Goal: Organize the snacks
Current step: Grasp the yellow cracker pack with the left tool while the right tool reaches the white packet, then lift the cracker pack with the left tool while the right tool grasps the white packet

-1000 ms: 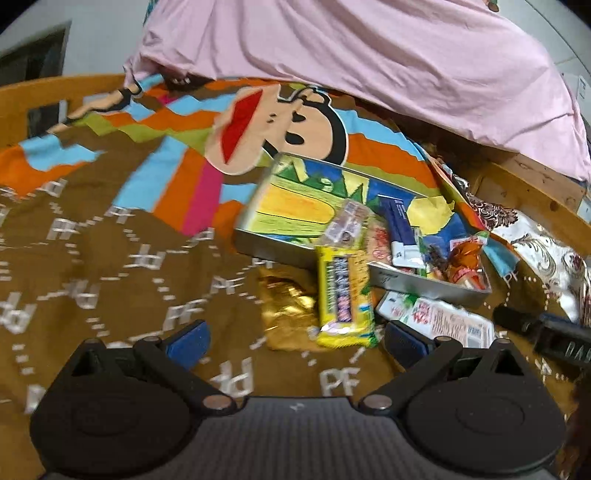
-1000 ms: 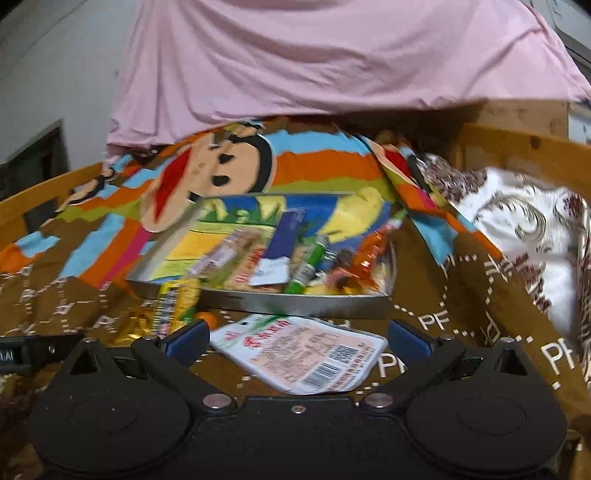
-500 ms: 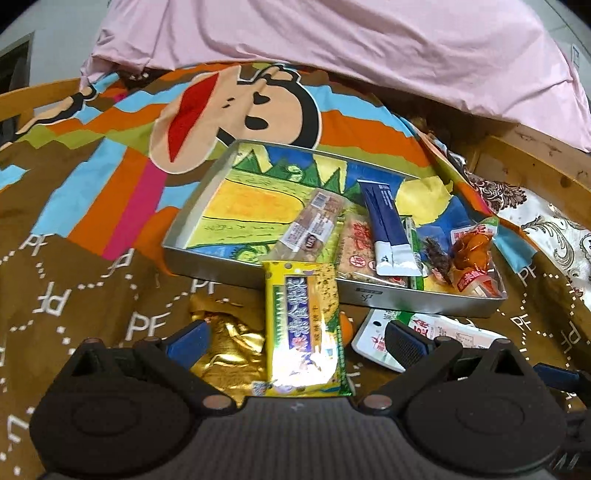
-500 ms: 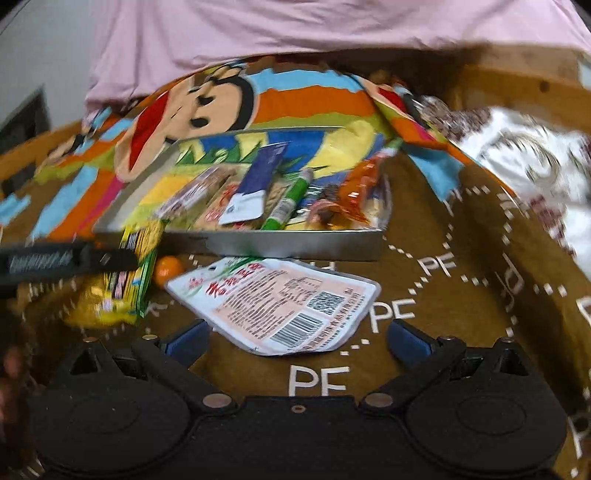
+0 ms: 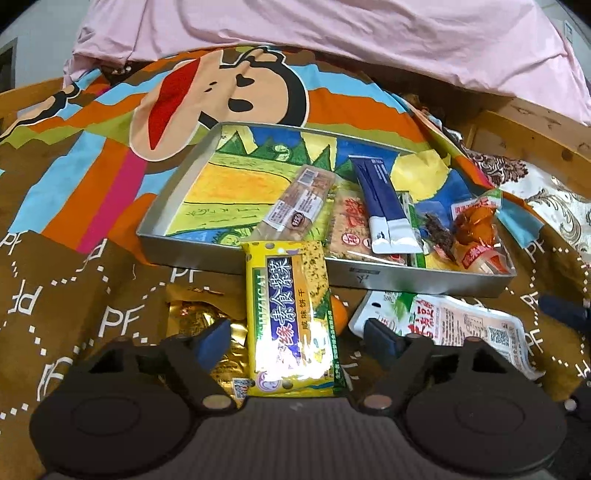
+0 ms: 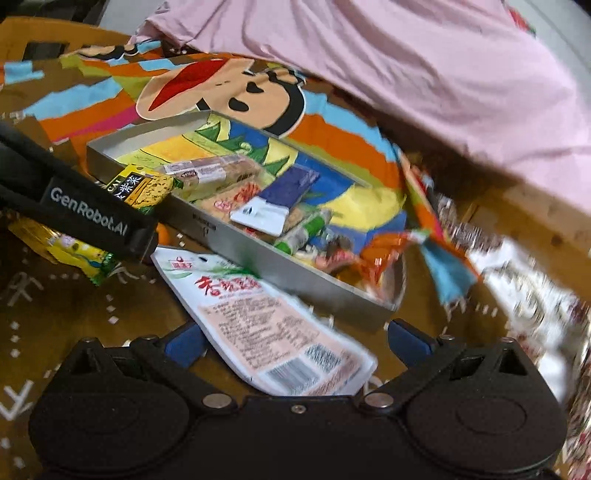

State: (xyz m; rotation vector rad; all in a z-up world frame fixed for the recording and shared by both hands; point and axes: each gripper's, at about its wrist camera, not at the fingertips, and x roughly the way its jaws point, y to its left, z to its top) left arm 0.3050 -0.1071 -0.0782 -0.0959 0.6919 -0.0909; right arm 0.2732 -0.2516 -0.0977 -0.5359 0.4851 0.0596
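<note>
A shallow metal tray with a painted floor lies on the bedspread and holds several snack packs. A yellow seaweed cracker pack lies between the fingers of my left gripper, its far end leaning on the tray's near wall; the jaws are open around it. In the right wrist view the same pack shows by the tray, with the left gripper's finger over it. My right gripper is open around a white and pink pouch lying flat before the tray.
A gold foil pack and a small orange item lie beside the yellow pack. The white pouch lies to its right. A pink quilt is heaped behind. A wooden bed frame runs at right.
Both grippers moved forward and lower: the left one now straddles the yellow pack, the right one straddles the white pouch. The right view has swung left and is blurred.
</note>
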